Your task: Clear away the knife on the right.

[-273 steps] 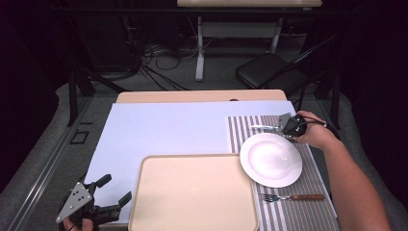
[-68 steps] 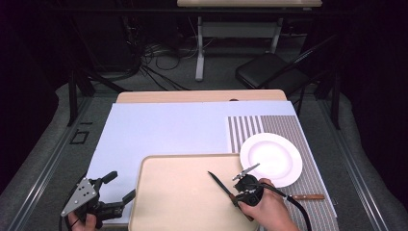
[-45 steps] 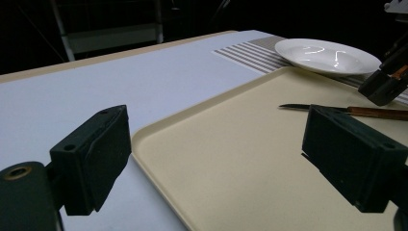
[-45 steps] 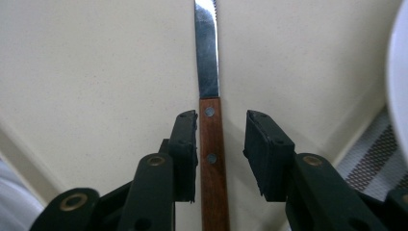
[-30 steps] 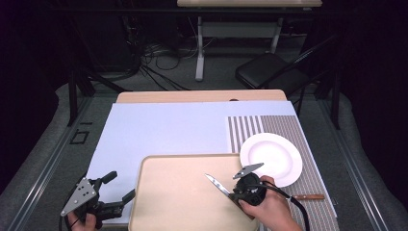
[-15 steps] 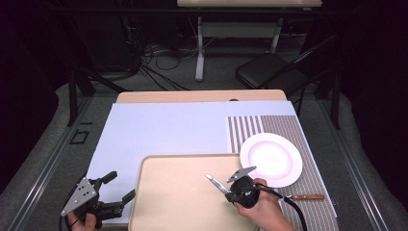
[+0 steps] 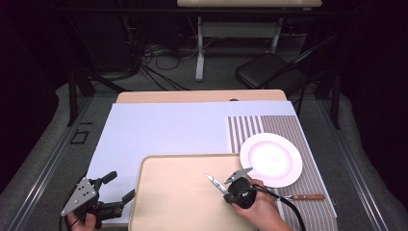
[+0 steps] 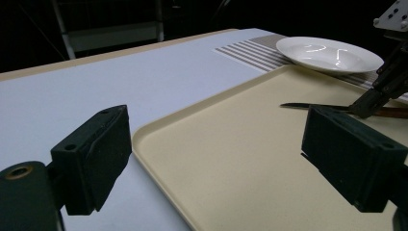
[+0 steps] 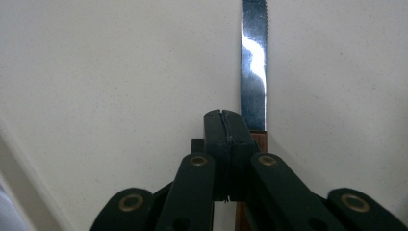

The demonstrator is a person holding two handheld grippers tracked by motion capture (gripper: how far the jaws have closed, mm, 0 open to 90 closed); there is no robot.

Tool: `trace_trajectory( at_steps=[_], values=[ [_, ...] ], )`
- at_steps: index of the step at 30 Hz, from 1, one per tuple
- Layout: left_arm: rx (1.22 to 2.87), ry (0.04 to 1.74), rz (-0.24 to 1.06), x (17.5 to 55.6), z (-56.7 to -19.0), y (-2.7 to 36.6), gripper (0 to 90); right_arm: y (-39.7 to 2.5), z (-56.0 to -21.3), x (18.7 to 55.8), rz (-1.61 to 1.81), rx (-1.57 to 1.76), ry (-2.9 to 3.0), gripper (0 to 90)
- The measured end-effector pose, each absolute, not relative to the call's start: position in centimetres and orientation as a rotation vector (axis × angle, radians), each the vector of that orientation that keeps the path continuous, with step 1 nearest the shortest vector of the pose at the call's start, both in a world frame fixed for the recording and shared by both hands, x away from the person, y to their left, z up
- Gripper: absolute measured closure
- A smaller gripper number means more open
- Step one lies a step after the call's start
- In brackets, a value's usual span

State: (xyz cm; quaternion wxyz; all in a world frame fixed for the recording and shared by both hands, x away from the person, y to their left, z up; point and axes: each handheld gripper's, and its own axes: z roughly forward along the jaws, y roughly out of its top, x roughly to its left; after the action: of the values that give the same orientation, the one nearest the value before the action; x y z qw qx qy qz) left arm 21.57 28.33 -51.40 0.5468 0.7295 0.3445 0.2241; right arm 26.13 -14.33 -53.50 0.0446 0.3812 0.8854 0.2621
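My right gripper [image 7: 225,186] hovers over the right part of the beige tray [image 7: 173,202], shut on a knife [image 7: 211,181] whose blade points left and away. In the right gripper view the jaws [image 9: 224,115] are pressed together at the knife's wooden handle, and the serrated blade [image 9: 253,62] runs ahead over the tray [image 9: 120,72]. My left gripper [image 7: 120,186] rests open at the tray's near left corner. The left gripper view has its fingers [image 8: 96,159] wide apart, with the tray [image 8: 231,144], the knife [image 8: 308,105] and the right gripper [image 8: 380,91] beyond.
A white plate [image 7: 271,160] sits on a striped placemat [image 7: 269,125] right of the tray. A wooden-handled fork [image 7: 303,197] lies on the mat near the front edge. A pale blue sheet [image 7: 163,130] covers the table. A chair [image 7: 269,72] stands beyond.
The right gripper came from the plate's far side to the tray with the knife, and in the last second it has edged slightly left. The left gripper has stayed put.
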Motion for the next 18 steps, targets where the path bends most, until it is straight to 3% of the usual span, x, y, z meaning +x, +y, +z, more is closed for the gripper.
trace_trajectory(
  at_steps=[18],
  values=[
    [1.727,0.817,0.532,21.56,-51.43,28.33,10.6,-15.34,-53.71,26.82,0.813,1.255,2.668,90.0]
  ],
)
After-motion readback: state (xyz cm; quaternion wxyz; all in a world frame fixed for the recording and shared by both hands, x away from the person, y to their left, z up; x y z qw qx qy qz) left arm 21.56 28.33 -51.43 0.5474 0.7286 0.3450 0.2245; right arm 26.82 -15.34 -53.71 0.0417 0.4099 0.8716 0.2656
